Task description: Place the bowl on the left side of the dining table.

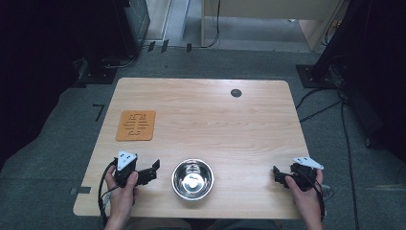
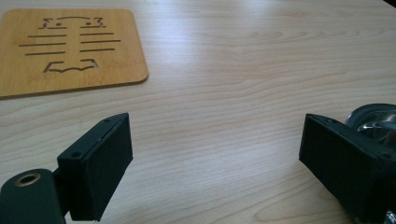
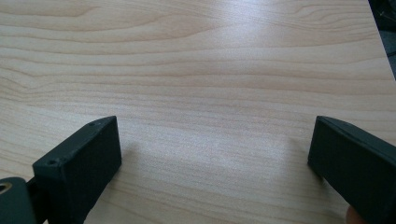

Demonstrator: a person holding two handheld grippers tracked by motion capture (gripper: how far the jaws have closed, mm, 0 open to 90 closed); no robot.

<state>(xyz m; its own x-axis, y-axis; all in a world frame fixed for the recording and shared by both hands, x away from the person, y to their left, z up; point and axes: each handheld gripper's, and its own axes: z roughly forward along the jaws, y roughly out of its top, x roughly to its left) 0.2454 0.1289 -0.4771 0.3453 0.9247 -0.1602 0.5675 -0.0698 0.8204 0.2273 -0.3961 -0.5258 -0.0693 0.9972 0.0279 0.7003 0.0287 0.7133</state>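
Nearest the person, two forearms enter from the bottom edge of the high view, each hand holding one gripper low over the wooden table [image 1: 210,115].

The left gripper [image 1: 154,168] sits near the front-left corner. Its jaws stand wide apart with nothing between them; in the left gripper view the two black pads [image 2: 109,172] frame only bare wood grain. The jaws point toward the centre of the table, and the grey three-cornered plate on top faces upward.

Just beside the left gripper, toward the middle of the front edge, stands the steel bowl [image 1: 192,179]. It is upright, polished, and appears to hold nothing (the bright patches inside are probably reflections, though the high view is too small to be sure). The bowl and the left gripper are close but not touching; in the left gripper view a part of the bowl rim [image 2: 373,119] shows behind the jaw at the picture's right.

The right gripper [image 1: 276,173] rests near the front-right corner, well apart from the bowl. Its jaws are likewise spread, released, with only table surface between them in the right gripper view.

Farther back on the left side lies a flat orange-brown trivet [image 1: 136,125] with cut-out slots, well apart from the bowl. Near the far edge, a small dark round cable port [image 1: 235,93] is set into the tabletop.
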